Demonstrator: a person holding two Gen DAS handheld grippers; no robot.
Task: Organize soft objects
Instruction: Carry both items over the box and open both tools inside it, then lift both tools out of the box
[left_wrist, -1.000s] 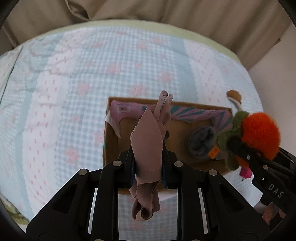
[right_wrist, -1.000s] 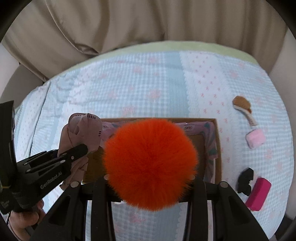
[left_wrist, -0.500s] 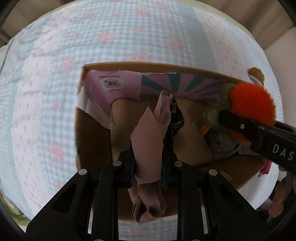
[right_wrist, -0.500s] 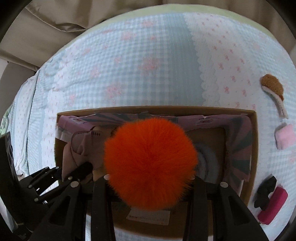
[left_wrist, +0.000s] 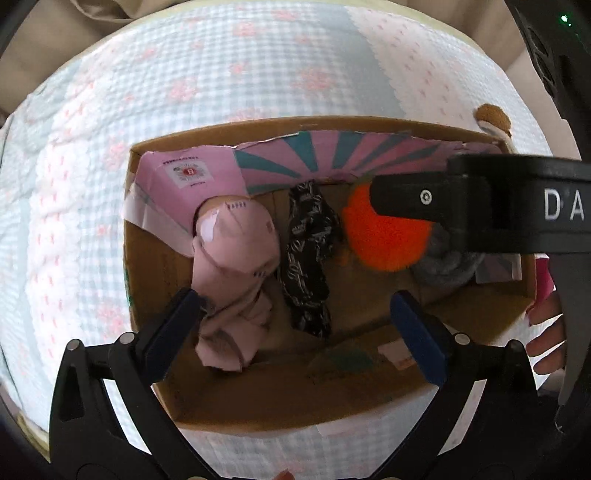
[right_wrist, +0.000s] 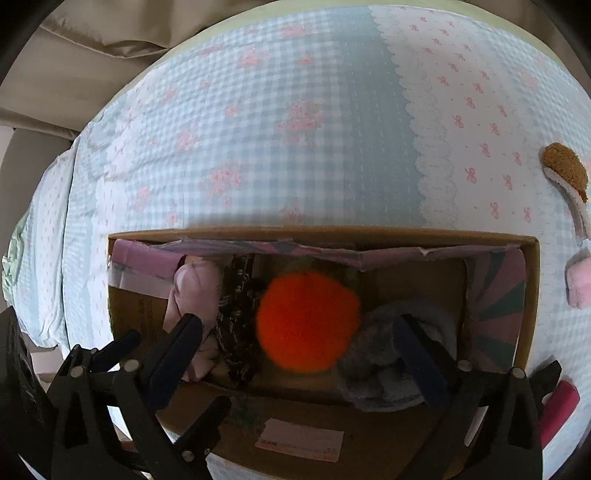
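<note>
An open cardboard box with pink and teal flaps lies on the bed. Inside lie a pink sock, a black patterned cloth, an orange pom-pom toy and a grey knit item. My left gripper is open over the box, its left finger touching the sock. My right gripper is open above the pom-pom, which looks blurred and free of the fingers.
A blue checked bedspread covers the bed. Right of the box lie a brown and white plush, a pale pink item and a magenta item. Beige curtain hangs behind. A hand shows at right.
Both grippers have opened. The pink sock has dropped from the left gripper into the box, and the orange pom-pom has left the right gripper into the box.
</note>
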